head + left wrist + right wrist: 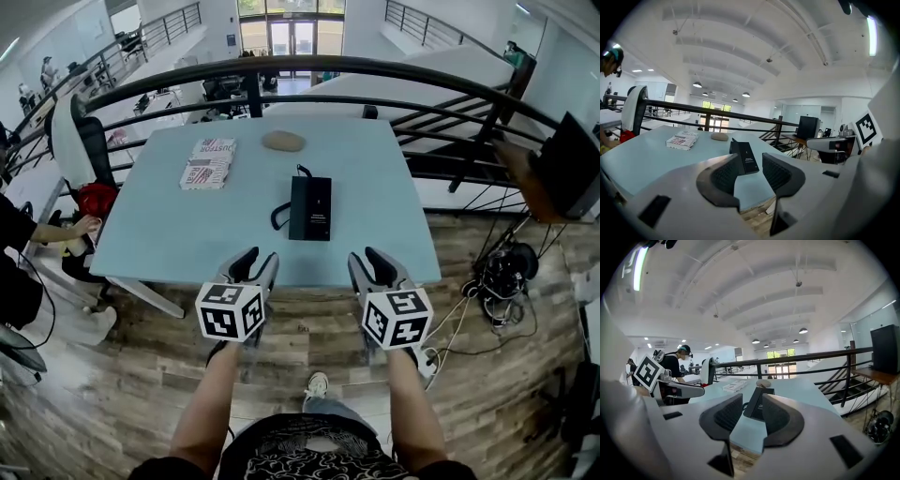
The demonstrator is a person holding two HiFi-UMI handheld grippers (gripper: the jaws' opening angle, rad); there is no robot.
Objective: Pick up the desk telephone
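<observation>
Approach stage: left gripper (255, 259) and right gripper (376, 259), fingers spread with nothing between them, hang at the near edge of the counter (178, 230), either side of the black desk telephone (310, 207) lying flat mid-counter, apparently positioned for a two-sided grasp.

Print on the booklets (208, 164) and desk telephone (310, 207) is too small to read.

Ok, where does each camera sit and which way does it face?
Head view: on the head, steeply down at table and desk telephone; forearms, left gripper, right gripper show.
Left gripper view: on that gripper, looking across the table, open jaws framing the telephone.
Right gripper view: likewise, from the right.
Shared: all show the telephone.
</observation>
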